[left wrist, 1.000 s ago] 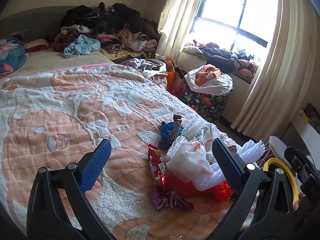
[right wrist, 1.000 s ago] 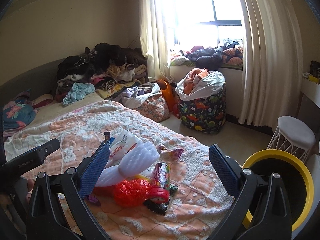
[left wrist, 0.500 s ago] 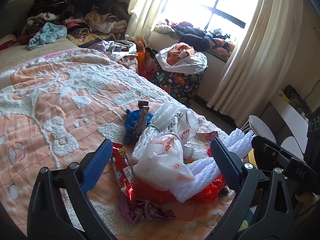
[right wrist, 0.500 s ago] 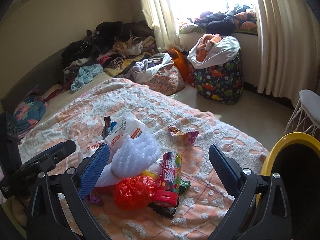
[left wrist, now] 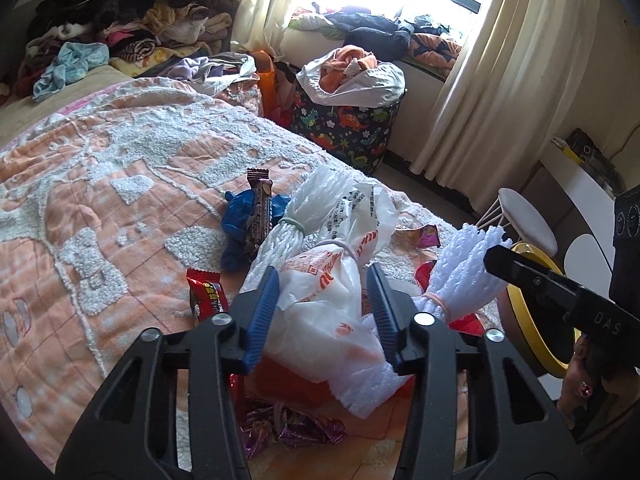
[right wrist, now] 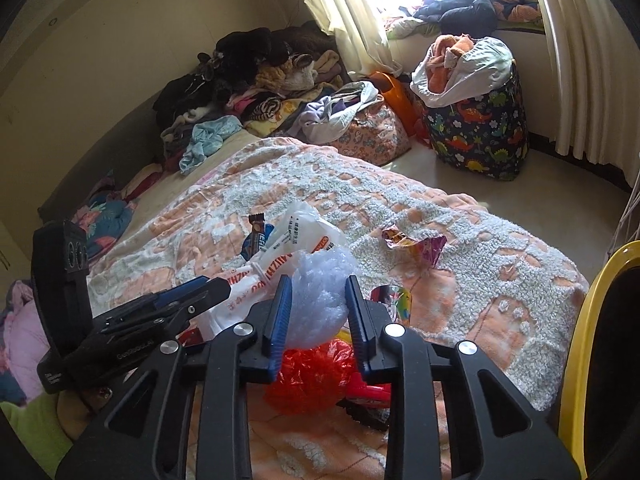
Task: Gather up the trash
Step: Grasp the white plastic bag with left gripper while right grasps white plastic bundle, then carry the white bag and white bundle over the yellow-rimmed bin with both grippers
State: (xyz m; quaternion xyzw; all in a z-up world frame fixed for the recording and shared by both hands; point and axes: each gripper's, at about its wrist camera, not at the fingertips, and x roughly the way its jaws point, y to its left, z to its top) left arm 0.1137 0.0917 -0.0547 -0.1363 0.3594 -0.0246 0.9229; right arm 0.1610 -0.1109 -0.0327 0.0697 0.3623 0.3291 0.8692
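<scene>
A heap of trash lies on the bed's near corner. My left gripper point(left wrist: 322, 308) is shut on a tied white plastic bag with orange print point(left wrist: 324, 300). My right gripper point(right wrist: 318, 310) is shut on a white foam net bundle point(right wrist: 320, 292), which also shows in the left wrist view point(left wrist: 464, 276). Around them lie a red crinkled bag point(right wrist: 308, 376), a red snack wrapper point(left wrist: 206, 294), a brown candy bar wrapper point(left wrist: 260, 208) on a blue bag point(left wrist: 236, 224), a purple wrapper point(left wrist: 288, 428) and a torn pink wrapper point(right wrist: 416, 246). A yellow-rimmed black bin point(right wrist: 592, 356) stands at the right.
The orange and white bedspread point(left wrist: 100, 184) covers the bed. Piled clothes point(right wrist: 256, 76) lie at its far end. A dinosaur-print hamper point(right wrist: 480, 124) stands by the window curtains point(left wrist: 492, 80). A white stool point(left wrist: 528, 220) and white desk point(left wrist: 580, 188) are beside the bin.
Both grippers moved down into the trash heap and closed: the left on the white plastic bag, the right on the foam net bundle.
</scene>
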